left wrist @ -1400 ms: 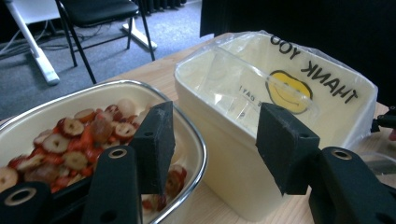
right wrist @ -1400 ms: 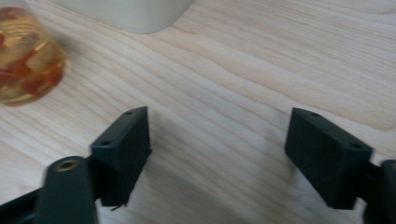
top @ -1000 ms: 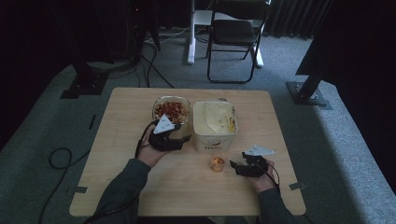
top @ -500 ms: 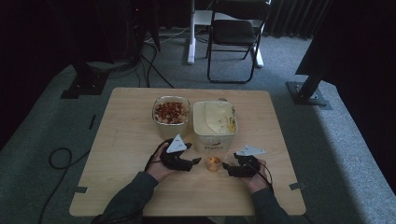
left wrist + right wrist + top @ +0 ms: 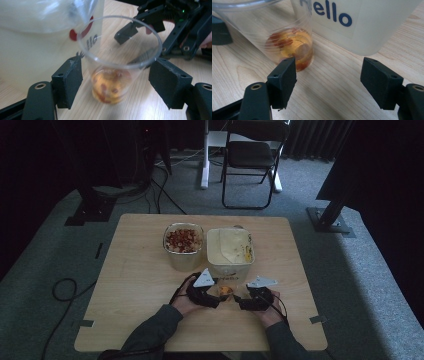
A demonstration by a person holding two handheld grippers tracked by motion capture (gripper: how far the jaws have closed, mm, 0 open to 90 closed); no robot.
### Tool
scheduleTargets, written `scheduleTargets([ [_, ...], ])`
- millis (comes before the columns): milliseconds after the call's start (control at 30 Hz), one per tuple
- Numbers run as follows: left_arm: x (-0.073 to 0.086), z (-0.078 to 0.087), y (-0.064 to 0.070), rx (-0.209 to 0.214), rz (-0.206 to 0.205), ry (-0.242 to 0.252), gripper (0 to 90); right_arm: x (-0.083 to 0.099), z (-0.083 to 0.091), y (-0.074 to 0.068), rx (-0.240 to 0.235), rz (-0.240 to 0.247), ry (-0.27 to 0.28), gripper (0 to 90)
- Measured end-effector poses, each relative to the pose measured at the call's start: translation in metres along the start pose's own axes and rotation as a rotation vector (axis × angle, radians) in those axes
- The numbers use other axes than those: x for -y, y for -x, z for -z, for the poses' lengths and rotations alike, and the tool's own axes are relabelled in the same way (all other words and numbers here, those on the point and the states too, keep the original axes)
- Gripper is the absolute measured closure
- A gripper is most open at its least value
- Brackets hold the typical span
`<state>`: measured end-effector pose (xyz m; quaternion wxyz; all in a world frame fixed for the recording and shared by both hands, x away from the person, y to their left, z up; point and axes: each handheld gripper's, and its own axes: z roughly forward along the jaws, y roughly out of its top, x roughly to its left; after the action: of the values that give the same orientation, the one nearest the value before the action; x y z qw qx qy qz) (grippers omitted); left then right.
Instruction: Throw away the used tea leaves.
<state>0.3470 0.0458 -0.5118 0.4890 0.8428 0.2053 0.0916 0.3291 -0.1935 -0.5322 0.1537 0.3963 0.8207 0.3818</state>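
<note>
Progress check, biggest stuff first. Wooden surface point(image 5: 135, 285) has two containers sitting past both tools: a white tub point(image 5: 230, 251) with the "hello" label, holding something pale and flat, and just beside it a clear container point(image 5: 183, 245) full of reddish-brown bits. Neither is being touched.

Closer in, the action is all about the small clear plastic cup point(image 5: 117, 62). It stands upright on the surface between the two tools, just in front of the white tub. It already has a bit of orange and red food at the bottom, so I'd guess some filling is done, but it's mostly empty.

Left tool point(image 5: 117, 82) is spread open with the cup sitting right between its jaws, a gap showing on both sides, so no grip yet. Looks like it's lined up to pinch the cup. Right tool point(image 5: 328, 80) is also released, jaws wide apart, with the cup off toward its left jaw and the tub beyond its right one. It holds nothing.

So by my read: cup is partly loaded, both tools have closed in on it, and the actual grab plus whatever comes after (more filling or moving the cup) is what's left.
</note>
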Motion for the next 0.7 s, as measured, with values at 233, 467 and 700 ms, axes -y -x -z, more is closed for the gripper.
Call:
scheduleTargets([
  [233, -0.004, -0.010, 0.003, -0.007, -0.008, 0.046, 25.0, 0.003, 0.001, 0.002, 0.010, 0.006, -0.011, 28.4],
  [467, -0.008, -0.017, 0.007, -0.040, -0.029, 0.047, 27.0, 0.008, 0.009, 0.011, 0.040, -0.010, -0.011, 28.5],
  [700, -0.007, -0.012, 0.006, -0.048, -0.018, 0.046, 29.3, 0.014, 0.017, 0.023, 0.082, -0.025, -0.009, 28.5],
])
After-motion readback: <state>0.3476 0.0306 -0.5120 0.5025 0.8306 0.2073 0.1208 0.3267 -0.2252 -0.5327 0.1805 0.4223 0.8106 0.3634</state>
